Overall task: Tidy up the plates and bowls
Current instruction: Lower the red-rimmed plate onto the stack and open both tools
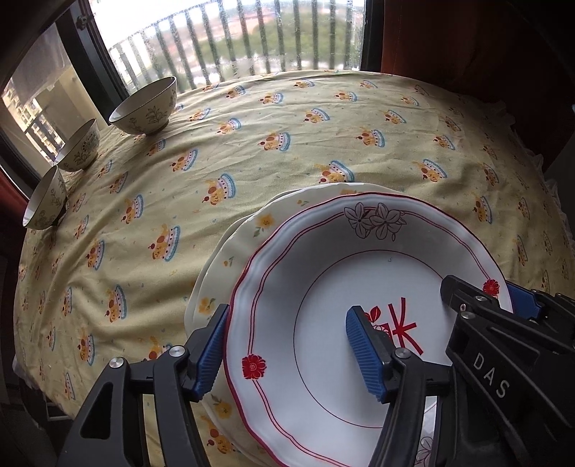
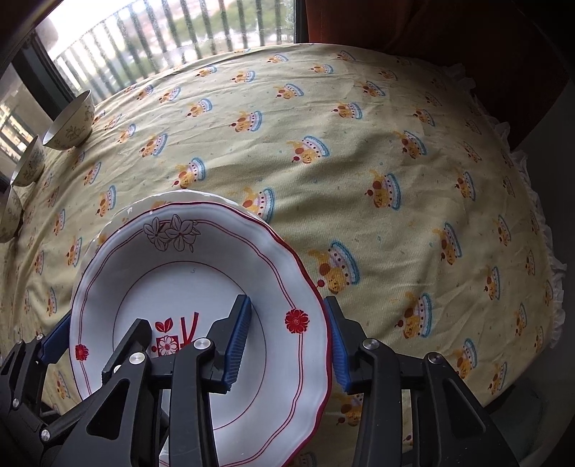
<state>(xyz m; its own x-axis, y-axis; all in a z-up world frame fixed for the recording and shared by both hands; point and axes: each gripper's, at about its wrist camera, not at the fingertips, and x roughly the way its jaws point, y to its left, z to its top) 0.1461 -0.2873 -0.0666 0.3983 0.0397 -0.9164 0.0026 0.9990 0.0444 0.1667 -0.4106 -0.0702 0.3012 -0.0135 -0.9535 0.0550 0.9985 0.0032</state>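
A white plate with a red rim (image 1: 323,258) (image 2: 172,266) lies on a cream plate with yellow flowers (image 1: 248,233) (image 2: 187,197) at the near side of the table. My left gripper (image 1: 287,316) straddles the top plate's left rim. One pad sits just outside the edge and the other well inside over the bowl of the plate, so the jaws stand open. My right gripper (image 2: 287,301) (image 1: 483,287) has its pads on either side of the right rim, shut on it. Three floral bowls (image 1: 147,111) (image 1: 81,149) (image 1: 46,204) stand apart in a row at the far left.
A yellow tablecloth (image 2: 377,143) with a cake print covers the table, frilled along its right edge. A window with a balcony railing (image 1: 233,39) runs behind the far edge. A red curtain (image 2: 413,25) hangs at the back right.
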